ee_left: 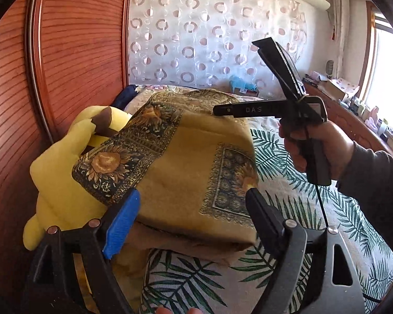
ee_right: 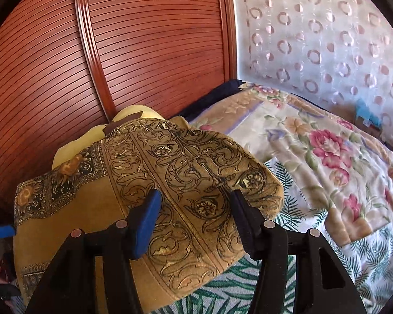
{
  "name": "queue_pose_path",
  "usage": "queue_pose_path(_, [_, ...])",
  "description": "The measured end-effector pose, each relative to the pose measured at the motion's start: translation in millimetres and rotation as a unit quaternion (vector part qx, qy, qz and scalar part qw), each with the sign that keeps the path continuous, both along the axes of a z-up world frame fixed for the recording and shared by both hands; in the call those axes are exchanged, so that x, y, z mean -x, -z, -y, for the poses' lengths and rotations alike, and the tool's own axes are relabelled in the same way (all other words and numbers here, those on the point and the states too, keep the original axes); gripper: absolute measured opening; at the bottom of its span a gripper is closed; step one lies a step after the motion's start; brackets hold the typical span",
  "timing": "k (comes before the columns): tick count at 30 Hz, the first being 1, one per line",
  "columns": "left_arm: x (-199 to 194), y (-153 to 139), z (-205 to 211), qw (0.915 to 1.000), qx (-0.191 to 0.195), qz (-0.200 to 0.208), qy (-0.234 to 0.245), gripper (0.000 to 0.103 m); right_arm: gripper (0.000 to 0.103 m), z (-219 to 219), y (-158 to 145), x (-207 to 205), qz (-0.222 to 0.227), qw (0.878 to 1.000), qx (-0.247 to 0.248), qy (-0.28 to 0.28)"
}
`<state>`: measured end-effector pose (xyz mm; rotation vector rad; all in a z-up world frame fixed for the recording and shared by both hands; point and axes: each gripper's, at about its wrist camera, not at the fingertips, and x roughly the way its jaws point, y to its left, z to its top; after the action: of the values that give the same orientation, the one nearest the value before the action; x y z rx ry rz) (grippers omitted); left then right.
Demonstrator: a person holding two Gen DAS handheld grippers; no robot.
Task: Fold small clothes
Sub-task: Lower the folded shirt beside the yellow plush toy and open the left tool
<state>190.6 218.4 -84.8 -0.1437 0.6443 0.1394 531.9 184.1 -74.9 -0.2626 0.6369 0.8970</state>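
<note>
A folded mustard cloth [ee_left: 186,157] with sunflower and scroll prints lies on the bed, its far end draped over a yellow plush toy [ee_left: 57,162]. My left gripper [ee_left: 191,219] stands open just over the cloth's near edge, blue pad on the left, black finger on the right, neither pressing on it. A hand holds my right gripper [ee_left: 238,76] up at the right, jaws spread wide and empty. In the right wrist view the right gripper [ee_right: 196,222] hovers open above the cloth [ee_right: 186,162], and the plush toy [ee_right: 133,112] peeks out behind.
A ribbed wooden headboard [ee_left: 73,60] rises close behind the toy. The bed has a palm-leaf sheet [ee_left: 283,183] and a floral blanket [ee_right: 314,144] at the far right. A circle-patterned curtain [ee_left: 209,31] hangs behind, and a cluttered shelf [ee_left: 353,99] runs under the window.
</note>
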Motion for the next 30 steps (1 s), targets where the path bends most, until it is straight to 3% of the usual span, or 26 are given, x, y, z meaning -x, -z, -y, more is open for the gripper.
queue_pose_path(9, [13.1, -14.2, 27.9, 0.9998, -0.017, 0.006, 0.008, 0.083, 0.057, 65.3, -22.2, 70.3, 0.027, 0.999, -0.024, 0.018])
queue_pose_path(22, [42.1, -30.8, 107.7, 0.9977, -0.039, 0.013, 0.054, 0.083, 0.058, 196.0, -41.6, 205.3, 0.048, 0.995, -0.039, 0.074])
queue_pose_path(30, [56.4, -39.3, 148.2, 0.9964, -0.041, 0.02, 0.072, 0.083, 0.074, 263.6, -50.9, 290.5, 0.057, 0.989, -0.039, 0.13])
